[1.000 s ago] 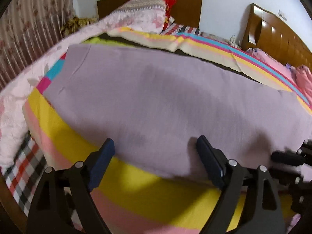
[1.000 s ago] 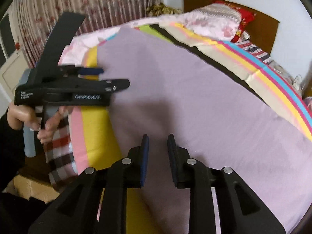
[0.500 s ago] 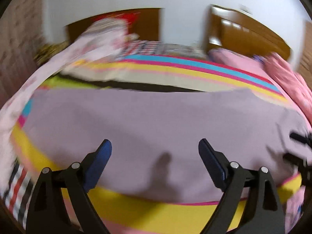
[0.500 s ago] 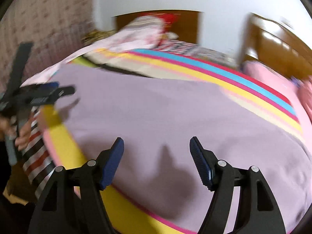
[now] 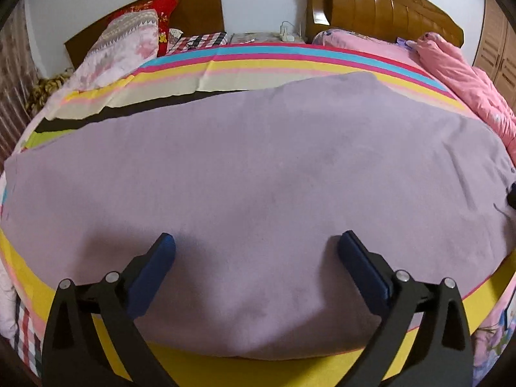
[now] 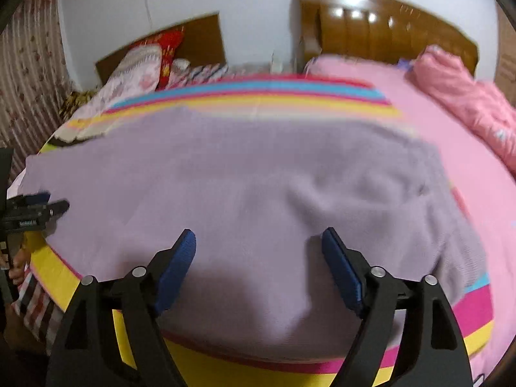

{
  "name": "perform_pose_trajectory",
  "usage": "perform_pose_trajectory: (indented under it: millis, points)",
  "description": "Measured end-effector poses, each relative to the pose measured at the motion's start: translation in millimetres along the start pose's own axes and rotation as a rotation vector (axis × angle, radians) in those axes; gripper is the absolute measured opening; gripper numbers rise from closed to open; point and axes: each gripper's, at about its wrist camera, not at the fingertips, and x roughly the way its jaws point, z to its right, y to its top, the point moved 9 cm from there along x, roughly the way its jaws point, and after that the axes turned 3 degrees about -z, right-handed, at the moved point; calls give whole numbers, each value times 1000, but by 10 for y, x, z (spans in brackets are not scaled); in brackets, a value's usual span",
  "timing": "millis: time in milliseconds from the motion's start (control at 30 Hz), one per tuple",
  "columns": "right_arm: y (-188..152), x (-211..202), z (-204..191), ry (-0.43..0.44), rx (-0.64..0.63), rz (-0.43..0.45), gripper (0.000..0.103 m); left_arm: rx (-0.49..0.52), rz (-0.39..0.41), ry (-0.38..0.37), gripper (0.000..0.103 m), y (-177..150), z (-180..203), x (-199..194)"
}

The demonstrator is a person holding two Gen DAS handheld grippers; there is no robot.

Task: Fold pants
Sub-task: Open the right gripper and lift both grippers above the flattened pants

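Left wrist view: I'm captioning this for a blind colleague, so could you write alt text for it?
Lilac pants lie spread flat across a striped bedspread, with the open left gripper hovering over their near edge, holding nothing. Beyond are a pink quilt, pillows and two wooden headboards against a white wall.

The pants (image 5: 258, 167) are plain lilac knit, spread flat lengthwise from left to right across the near part of the bed, smooth on the left, with light creases toward the right end.
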Motion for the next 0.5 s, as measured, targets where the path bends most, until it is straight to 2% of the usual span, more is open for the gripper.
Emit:
perform_pose_trajectory:
  millis: [67,100,167,200,300,400,467,500]
  points:
    - [47,-8,39,-19,7,33,84,-7,-2,14,102,-25,4,-20]
    - [44,12,163,-75,17,40,85,-15,-4,16,102,-26,-18,-11]
    - [-23,116,400,-131,24,-1,85,-33,-8,17,102,-44,-9,-19]
    - [-65,167,411,-96,10,-15,85,-33,-6,21,102,-42,-12,-22]
    - [-12,178,344,-79,-2,-12,85,-37,-6,28,102,-39,-1,-40]
    - [96,34,484,-58,72,58,86,-44,-10,34,102,-37,0,-42]
    - [51,32,734,-140,85,38,86,-49,-9,39,102,-32,-1,-36]
    - [50,81,792,-138,76,19,87,-52,-7,41,102,-34,7,-38]
